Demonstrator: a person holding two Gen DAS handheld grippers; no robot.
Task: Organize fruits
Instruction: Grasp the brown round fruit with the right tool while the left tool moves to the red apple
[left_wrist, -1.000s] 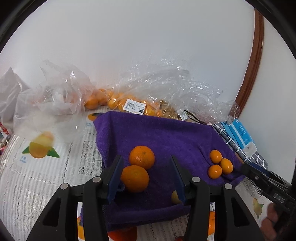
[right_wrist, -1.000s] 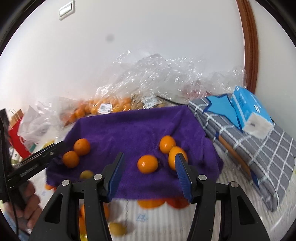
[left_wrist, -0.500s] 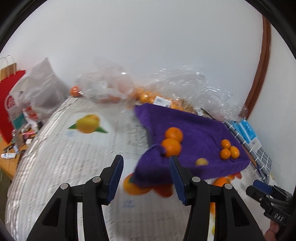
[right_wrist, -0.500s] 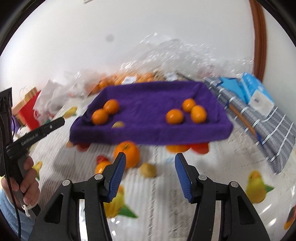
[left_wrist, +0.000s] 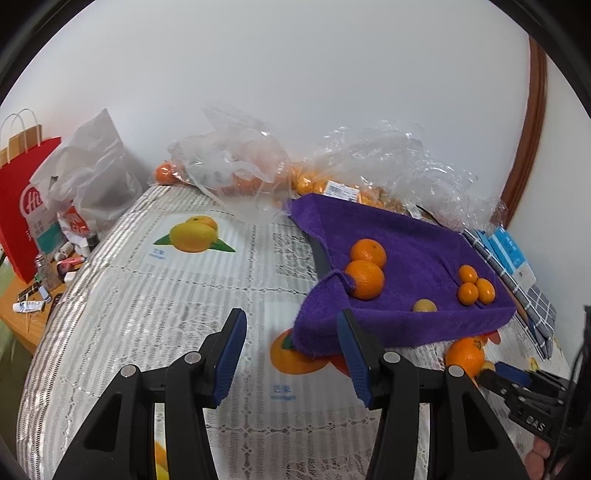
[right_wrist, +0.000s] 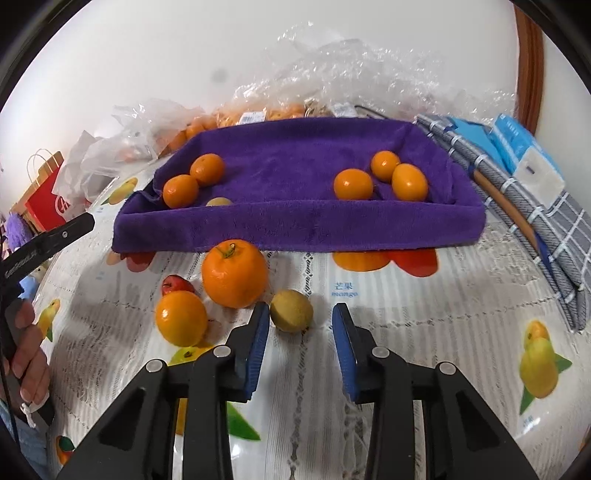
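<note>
A purple towel-lined tray (right_wrist: 295, 225) (left_wrist: 406, 325) holds two mandarins (right_wrist: 194, 181) at its left, three small oranges (right_wrist: 384, 177) at its right and a small yellowish fruit (right_wrist: 218, 202). In front of it on the table lie a large orange (right_wrist: 234, 273), a smaller orange (right_wrist: 181, 317), a small red fruit (right_wrist: 177, 285) and a yellow-green fruit (right_wrist: 291, 310). My right gripper (right_wrist: 300, 325) is open, low over the table, with the yellow-green fruit just ahead of its left finger. My left gripper (left_wrist: 291, 332) is open and empty, left of the tray.
Clear plastic bags of oranges (left_wrist: 251, 173) lie behind the tray by the wall. A folded checked cloth (right_wrist: 517, 192) with blue packets (right_wrist: 524, 144) lies right of the tray. A red paper bag (left_wrist: 26, 199) and small bottles stand beyond the table's left edge.
Both grippers have pulled back from over the tray. The right one has dropped low toward the loose fruits in front of it; the left one has swung left over the tablecloth.
</note>
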